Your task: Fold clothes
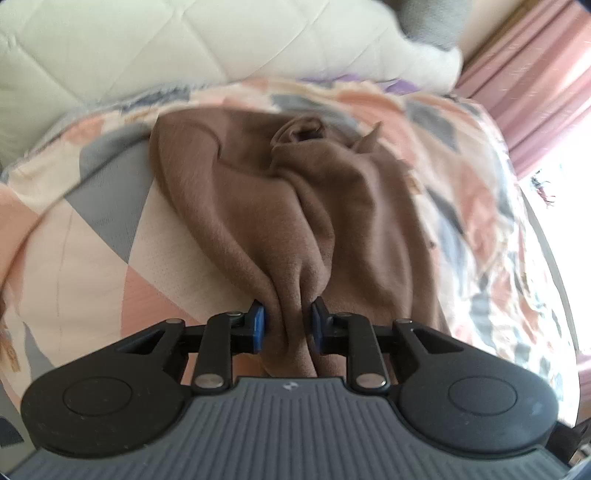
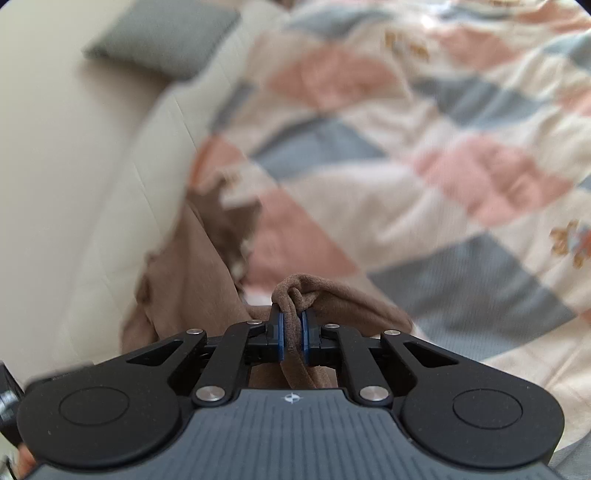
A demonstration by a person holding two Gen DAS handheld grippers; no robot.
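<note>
Soft brown fleece garment (image 1: 325, 206) lies crumpled on the bed, spread over a patchwork quilt of pink, grey and cream blocks (image 1: 103, 236). Deep folds run lengthwise through it; a rolled opening, collar or cuff, I can't tell which, sits at its far end. Not folded yet.

Left gripper (image 1: 287, 325): blue-padded fingers (image 1: 258, 326) clamped on a thick bunch of the brown fabric at the near edge. The pads stand somewhat apart because of the wad between them.

Right gripper (image 2: 291, 330): fingers pinched nearly together on a thin twisted strip of the same garment (image 2: 295, 295), which knots up just above the tips. More brown cloth trails off to the left of that gripper and below it, over the quilt (image 2: 424, 177).

Beyond the garment in the left wrist view: a cream quilted mattress or headboard surface (image 1: 110, 48) along the top, pink curtains (image 1: 535, 85) at the right by a bright window. Right wrist view is blurred; a grey cushion (image 2: 162, 33) sits at upper left on a cream surface (image 2: 74, 166) beside the quilt.
</note>
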